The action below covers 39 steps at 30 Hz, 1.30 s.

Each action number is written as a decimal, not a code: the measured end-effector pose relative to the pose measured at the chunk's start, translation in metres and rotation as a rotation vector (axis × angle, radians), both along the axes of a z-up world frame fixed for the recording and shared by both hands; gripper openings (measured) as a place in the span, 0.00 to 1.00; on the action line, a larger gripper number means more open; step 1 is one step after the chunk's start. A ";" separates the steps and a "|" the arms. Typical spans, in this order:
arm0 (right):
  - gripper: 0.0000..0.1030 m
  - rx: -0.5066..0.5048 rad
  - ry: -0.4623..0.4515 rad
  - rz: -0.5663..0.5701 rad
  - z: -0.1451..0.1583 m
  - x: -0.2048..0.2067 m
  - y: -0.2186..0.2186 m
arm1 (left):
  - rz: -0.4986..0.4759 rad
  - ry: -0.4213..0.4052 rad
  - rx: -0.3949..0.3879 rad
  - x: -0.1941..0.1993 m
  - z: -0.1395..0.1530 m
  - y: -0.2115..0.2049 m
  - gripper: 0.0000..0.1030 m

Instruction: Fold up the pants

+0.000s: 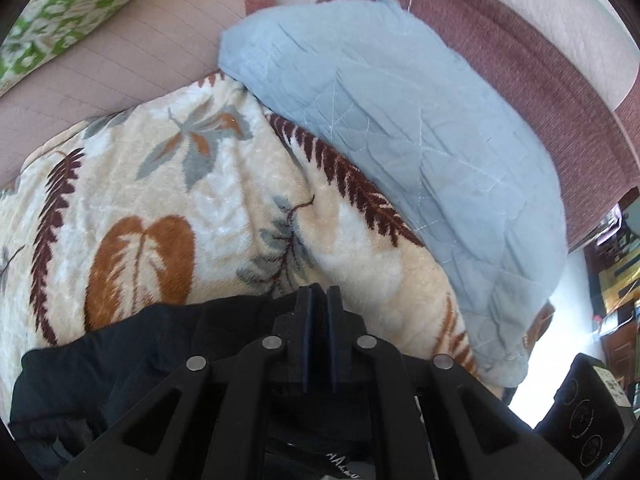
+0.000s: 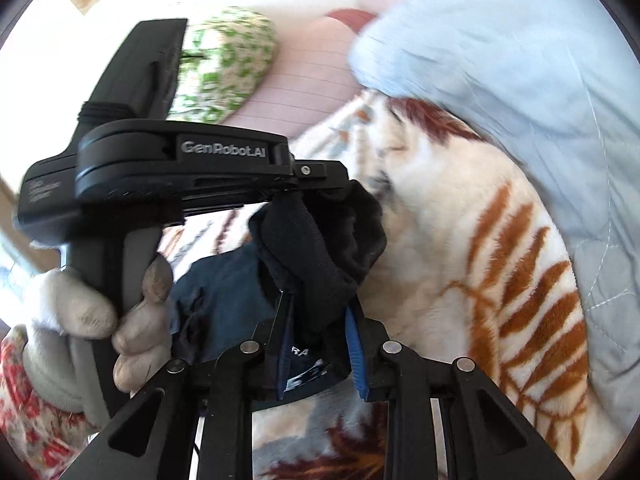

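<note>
The dark pants (image 1: pixel 140 360) lie bunched on a leaf-patterned blanket (image 1: pixel 200 200), under and to the left of my left gripper (image 1: pixel 319 300). Its jaws stand nearly together, with cloth at their base. In the right wrist view the left gripper's black housing (image 2: pixel 180 160) crosses the frame, held by a gloved hand (image 2: pixel 80 312). A fold of the pants (image 2: pixel 320 248) hangs from its tip. My right gripper (image 2: pixel 320 332) is shut on the same bunch of black cloth, which fills the gap between its blue pads (image 2: pixel 356 352). The pants are lifted off the blanket here.
A pale blue quilted pillow (image 1: pixel 400 140) rests against the blanket's far right side. A green and white floral cushion (image 1: pixel 72 12) lies at the far left on a pink ribbed surface (image 1: pixel 120 60). A maroon edge (image 1: pixel 540 80) borders the right, with bright floor (image 1: pixel 568 340) beyond.
</note>
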State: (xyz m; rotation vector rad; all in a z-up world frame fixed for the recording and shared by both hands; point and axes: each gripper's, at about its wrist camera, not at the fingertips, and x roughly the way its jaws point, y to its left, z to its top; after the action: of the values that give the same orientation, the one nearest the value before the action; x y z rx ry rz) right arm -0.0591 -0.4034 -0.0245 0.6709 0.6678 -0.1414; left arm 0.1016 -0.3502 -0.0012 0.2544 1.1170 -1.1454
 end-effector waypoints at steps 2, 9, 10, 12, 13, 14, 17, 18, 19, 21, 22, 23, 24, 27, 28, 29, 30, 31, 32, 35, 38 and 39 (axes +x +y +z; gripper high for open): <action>0.26 0.003 -0.012 0.031 0.007 -0.001 0.008 | 0.019 0.011 -0.016 0.003 0.007 0.014 0.07; 0.23 -0.008 -0.023 0.135 0.030 0.015 0.047 | 0.122 0.041 -0.080 0.025 0.030 0.078 0.03; 0.23 -0.007 -0.024 0.147 0.033 0.020 0.052 | 0.143 0.052 -0.089 0.030 0.031 0.090 0.03; 0.23 -0.029 -0.018 0.185 0.038 0.029 0.072 | 0.190 0.077 -0.107 0.040 0.030 0.115 0.03; 0.23 -0.046 -0.011 0.204 0.040 0.034 0.080 | 0.213 0.088 -0.114 0.046 0.029 0.127 0.03; 0.23 -0.055 -0.006 0.216 0.041 0.038 0.086 | 0.237 0.097 -0.120 0.051 0.026 0.140 0.02; 0.22 -0.065 0.010 0.255 0.042 0.048 0.107 | 0.295 0.127 -0.140 0.065 0.020 0.171 0.01; 0.22 -0.065 0.015 0.264 0.042 0.052 0.112 | 0.315 0.140 -0.152 0.069 0.017 0.182 0.01; 0.22 -0.066 0.018 0.273 0.041 0.055 0.118 | 0.332 0.153 -0.163 0.072 0.015 0.191 0.01; 0.22 -0.074 0.022 0.300 0.041 0.062 0.133 | 0.367 0.175 -0.185 0.078 0.011 0.210 0.01; 0.22 -0.080 0.022 0.309 0.042 0.064 0.138 | 0.368 0.185 -0.200 0.079 0.010 0.216 0.02; 0.22 -0.094 0.023 0.324 0.043 0.067 0.147 | 0.365 0.207 -0.225 0.078 0.009 0.224 0.03; 0.22 -0.104 0.024 0.334 0.043 0.069 0.152 | 0.359 0.227 -0.250 0.077 0.009 0.228 0.03; 0.21 -0.143 0.038 0.352 0.039 0.074 0.167 | 0.342 0.235 -0.290 0.073 0.014 0.234 0.24; 0.21 -0.150 0.043 0.353 0.038 0.073 0.170 | 0.338 0.230 -0.310 0.072 0.017 0.235 0.44; 0.21 -0.153 0.048 0.352 0.037 0.074 0.171 | 0.335 0.228 -0.328 0.071 0.020 0.234 0.58; 0.21 -0.149 0.054 0.353 0.034 0.074 0.171 | 0.336 0.221 -0.343 0.071 0.024 0.234 0.59; 0.21 -0.144 0.057 0.353 0.034 0.073 0.172 | 0.331 0.217 -0.354 0.071 0.027 0.231 0.59; 0.21 -0.142 0.060 0.354 0.032 0.072 0.172 | 0.324 0.218 -0.359 0.071 0.029 0.228 0.60; 0.21 -0.155 0.062 0.360 0.030 0.071 0.173 | 0.312 0.194 -0.326 0.070 0.032 0.212 0.63; 0.21 -0.176 0.056 0.369 0.030 0.069 0.177 | 0.294 0.164 -0.223 0.066 0.025 0.188 0.63; 0.21 -0.178 0.054 0.371 0.030 0.068 0.178 | 0.287 0.163 -0.182 0.066 0.020 0.180 0.59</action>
State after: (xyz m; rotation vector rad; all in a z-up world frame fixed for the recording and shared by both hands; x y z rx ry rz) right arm 0.0087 -0.2259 0.0058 0.3650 0.8105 0.1239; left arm 0.1672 -0.1702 0.0188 -0.1402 1.1408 -1.0150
